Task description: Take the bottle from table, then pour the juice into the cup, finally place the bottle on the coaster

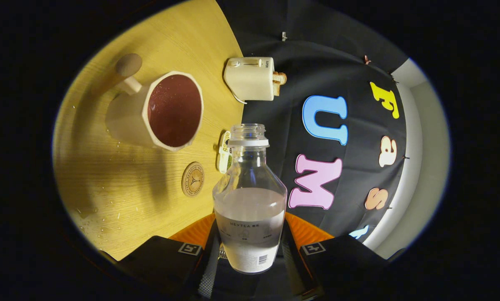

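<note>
The gripper [250, 251] clasps the uncapped bottle [250, 200] between both fingers; to its left on the table [107, 184] sit the coaster [192, 179] and, farther, the cup [158, 110].

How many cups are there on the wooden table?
1. The cup stands on the table, beyond the coaster, beside the bottle clamped in the gripper. None seems hidden.
</note>
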`<move>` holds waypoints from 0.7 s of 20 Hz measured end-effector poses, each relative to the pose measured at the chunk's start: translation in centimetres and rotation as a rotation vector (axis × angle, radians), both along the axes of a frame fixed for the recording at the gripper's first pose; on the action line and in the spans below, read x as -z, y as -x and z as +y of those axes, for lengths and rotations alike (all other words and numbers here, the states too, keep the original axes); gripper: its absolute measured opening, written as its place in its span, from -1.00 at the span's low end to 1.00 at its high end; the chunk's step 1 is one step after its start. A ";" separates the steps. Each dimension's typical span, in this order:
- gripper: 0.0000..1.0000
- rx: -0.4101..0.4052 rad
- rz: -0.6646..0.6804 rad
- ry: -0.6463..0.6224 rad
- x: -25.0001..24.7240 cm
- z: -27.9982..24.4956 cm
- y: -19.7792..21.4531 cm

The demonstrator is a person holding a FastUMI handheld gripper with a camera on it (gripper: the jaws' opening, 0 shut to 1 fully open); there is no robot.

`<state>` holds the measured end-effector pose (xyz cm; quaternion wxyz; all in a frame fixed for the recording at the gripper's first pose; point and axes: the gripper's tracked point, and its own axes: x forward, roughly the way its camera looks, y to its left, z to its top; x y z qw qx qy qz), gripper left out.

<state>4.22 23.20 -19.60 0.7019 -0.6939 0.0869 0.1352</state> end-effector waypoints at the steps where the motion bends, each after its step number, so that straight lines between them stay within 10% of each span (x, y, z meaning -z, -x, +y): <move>1: 0.42 0.001 0.003 0.004 0.0 -0.1 0.0; 14: 0.42 -0.017 0.004 0.070 0.1 -0.3 -0.1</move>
